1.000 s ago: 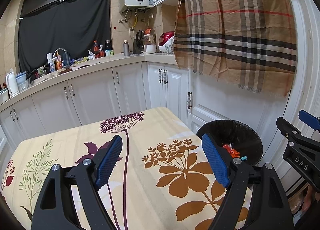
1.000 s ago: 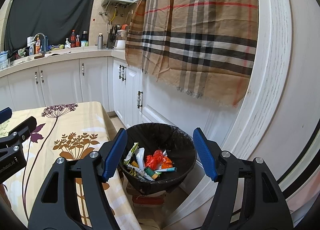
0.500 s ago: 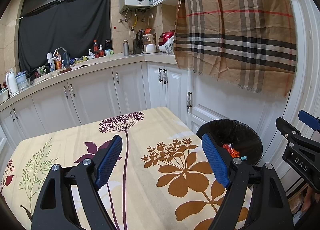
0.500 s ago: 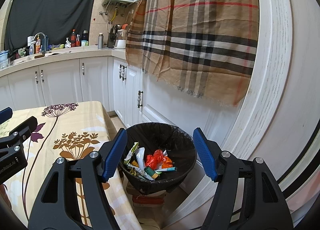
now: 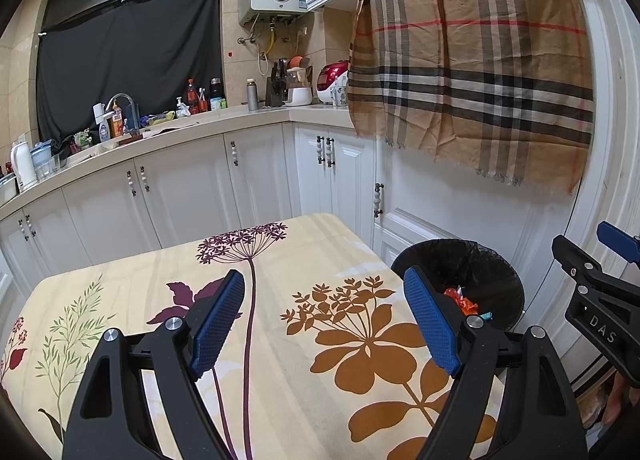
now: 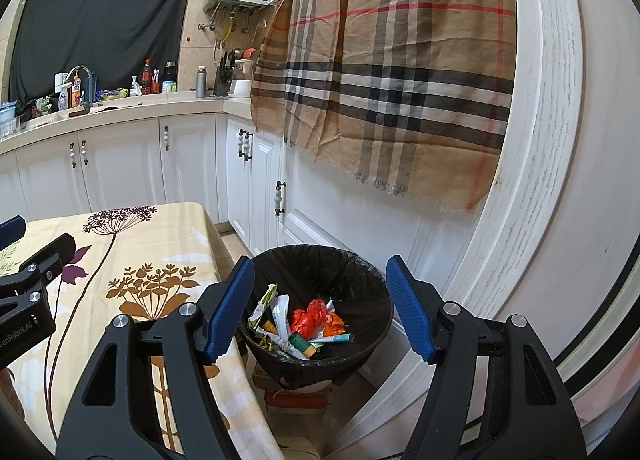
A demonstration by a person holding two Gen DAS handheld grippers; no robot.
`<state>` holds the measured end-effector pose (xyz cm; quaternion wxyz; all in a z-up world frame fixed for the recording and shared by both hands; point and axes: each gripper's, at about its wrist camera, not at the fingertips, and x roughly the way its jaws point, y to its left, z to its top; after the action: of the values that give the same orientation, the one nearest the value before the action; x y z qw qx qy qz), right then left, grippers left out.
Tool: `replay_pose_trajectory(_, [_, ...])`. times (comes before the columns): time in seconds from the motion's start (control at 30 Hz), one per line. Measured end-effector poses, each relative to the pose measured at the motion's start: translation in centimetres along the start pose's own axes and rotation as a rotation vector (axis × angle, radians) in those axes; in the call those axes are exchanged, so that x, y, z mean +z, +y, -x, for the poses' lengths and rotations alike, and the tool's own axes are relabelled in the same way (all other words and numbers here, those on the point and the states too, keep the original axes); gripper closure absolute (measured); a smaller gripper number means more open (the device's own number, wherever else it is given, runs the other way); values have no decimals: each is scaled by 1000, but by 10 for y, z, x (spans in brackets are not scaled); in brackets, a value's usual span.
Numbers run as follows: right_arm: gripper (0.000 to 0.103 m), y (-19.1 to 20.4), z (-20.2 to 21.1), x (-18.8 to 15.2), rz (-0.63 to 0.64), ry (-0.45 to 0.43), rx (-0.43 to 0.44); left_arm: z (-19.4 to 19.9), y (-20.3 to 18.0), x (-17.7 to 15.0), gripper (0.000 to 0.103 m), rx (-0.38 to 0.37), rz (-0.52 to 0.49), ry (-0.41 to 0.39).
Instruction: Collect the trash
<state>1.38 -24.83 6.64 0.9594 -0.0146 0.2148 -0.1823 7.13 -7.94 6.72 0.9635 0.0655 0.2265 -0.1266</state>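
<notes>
Two hand-held grippers, both empty, jaws standing well apart with nothing between the blue pads. Right hand-held gripper (image 6: 320, 308) hanging over the round black-lined trash bin (image 6: 370, 356), pointing down and forward into it; bin directly ahead and just below, framed between the fingers, so clearly the nearer of the two to it. Inside the bin: crumpled red and orange wrappers (image 6: 318, 318), white and green packets (image 6: 276, 310), a small teal tube (image 6: 338, 338), all lying loose at the bottom. Left hand-held gripper (image 5: 324, 318) poised above the worktop with the cream floral tablecloth (image 5: 280, 256), bin off to its right past the cloth's edge (image 5: 500, 272). No trash visible on the cloth in either view; judged from that, collecting looks close to finished, or the remaining pieces lie out of frame. Around: bin tucked just beside the worktop's corner and near the white cabinet door (image 6: 320, 228); tan plaid cloth (image 6: 400, 80) hanging above, well clear. Worktop edge the only thing crowding a sweep between cloth and bin.
</notes>
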Motion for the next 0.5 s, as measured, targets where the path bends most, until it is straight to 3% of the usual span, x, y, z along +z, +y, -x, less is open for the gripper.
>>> replay_pose_trajectory(0.5, [36, 0, 0, 0, 0, -1, 0, -2, -3, 0, 21, 0, -3, -5])
